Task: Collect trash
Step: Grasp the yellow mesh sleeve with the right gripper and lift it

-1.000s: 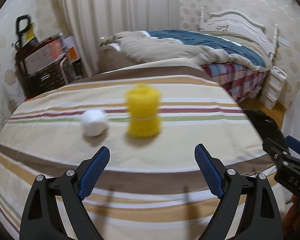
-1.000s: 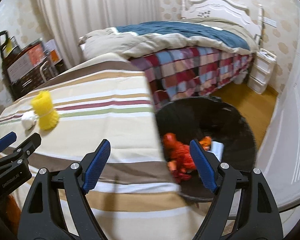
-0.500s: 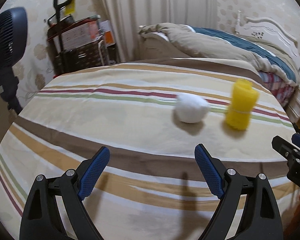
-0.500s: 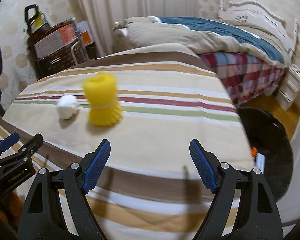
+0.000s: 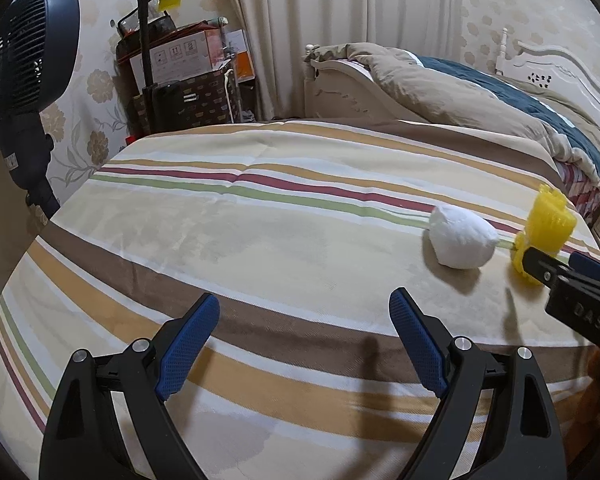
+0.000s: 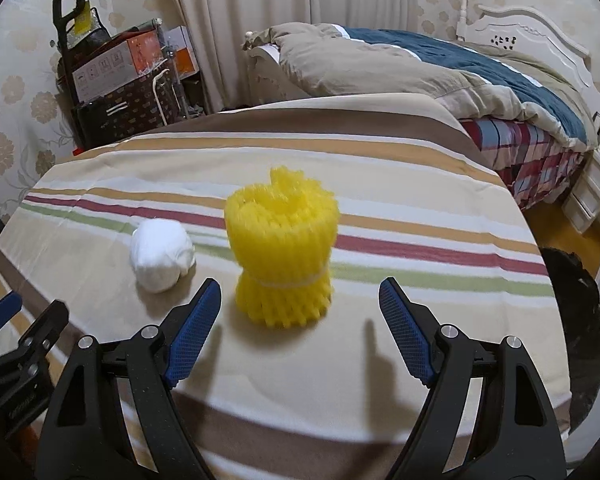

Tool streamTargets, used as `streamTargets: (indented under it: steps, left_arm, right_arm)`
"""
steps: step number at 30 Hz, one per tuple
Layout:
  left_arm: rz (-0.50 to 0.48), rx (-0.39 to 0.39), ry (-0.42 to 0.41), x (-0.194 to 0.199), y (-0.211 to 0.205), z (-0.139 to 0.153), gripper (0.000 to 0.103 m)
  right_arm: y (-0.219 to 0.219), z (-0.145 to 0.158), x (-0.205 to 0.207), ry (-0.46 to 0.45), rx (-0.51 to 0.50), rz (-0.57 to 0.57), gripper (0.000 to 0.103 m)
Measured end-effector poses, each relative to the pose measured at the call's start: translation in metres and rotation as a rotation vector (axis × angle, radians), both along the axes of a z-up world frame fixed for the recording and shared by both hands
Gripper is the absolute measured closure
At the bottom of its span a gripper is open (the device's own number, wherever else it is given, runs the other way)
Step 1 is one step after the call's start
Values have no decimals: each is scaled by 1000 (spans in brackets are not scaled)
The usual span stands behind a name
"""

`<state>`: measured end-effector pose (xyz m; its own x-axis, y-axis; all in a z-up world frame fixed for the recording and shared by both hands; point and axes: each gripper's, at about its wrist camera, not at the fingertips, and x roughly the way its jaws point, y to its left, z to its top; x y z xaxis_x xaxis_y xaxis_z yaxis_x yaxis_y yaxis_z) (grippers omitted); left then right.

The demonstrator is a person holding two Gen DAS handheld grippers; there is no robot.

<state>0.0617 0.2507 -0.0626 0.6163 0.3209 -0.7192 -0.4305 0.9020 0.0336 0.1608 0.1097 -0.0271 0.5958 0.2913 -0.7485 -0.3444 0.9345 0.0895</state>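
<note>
A yellow foam net (image 6: 282, 256), rolled and tied at its waist with a pale band, stands upright on the striped cloth of the counter (image 6: 400, 364), towards the right half of the top. Just to its left lies a white wad (image 6: 162, 254), close to the net but apart from it. Both sit on the red and green stripes, roughly midway between the near and far edges.

The right tongs (image 6: 300, 328) hang open above the near edge, blue pads wide apart, with the net just beyond the gap between them and nothing touched. The left tongs (image 5: 304, 346) are open too, empty, over bare cloth near the near edge; from that view the wad (image 5: 462, 236) lies off to the right and the net (image 5: 546, 234) beyond it, partly behind the right tongs' black tip.

Past the counter's right edge, low on the floor, a dark bin (image 6: 576, 320) shows in part. Behind the far edge stand a bed (image 6: 440, 68), a pale curtain (image 6: 284, 20), a cart (image 6: 112, 76) stacked with boxes, and a dark fan (image 5: 24, 56) at the far left.
</note>
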Motion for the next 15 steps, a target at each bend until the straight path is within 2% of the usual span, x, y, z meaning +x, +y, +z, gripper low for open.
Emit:
streamTargets:
  steps: [5, 8, 9, 15]
  left_arm:
    - [3, -14, -2, 2, 4, -1, 17]
    - [1, -14, -2, 2, 4, -1, 17]
    - [1, -15, -3, 2, 4, -1, 17]
    - [-9, -20, -7, 6, 0, 1, 17]
  right_arm:
    - [9, -5, 8, 10, -19, 3, 25]
    - [14, -7, 10, 15, -29, 14, 42]
    - [14, -9, 11, 21, -32, 19, 50]
    - [9, -10, 11, 22, -35, 19, 56]
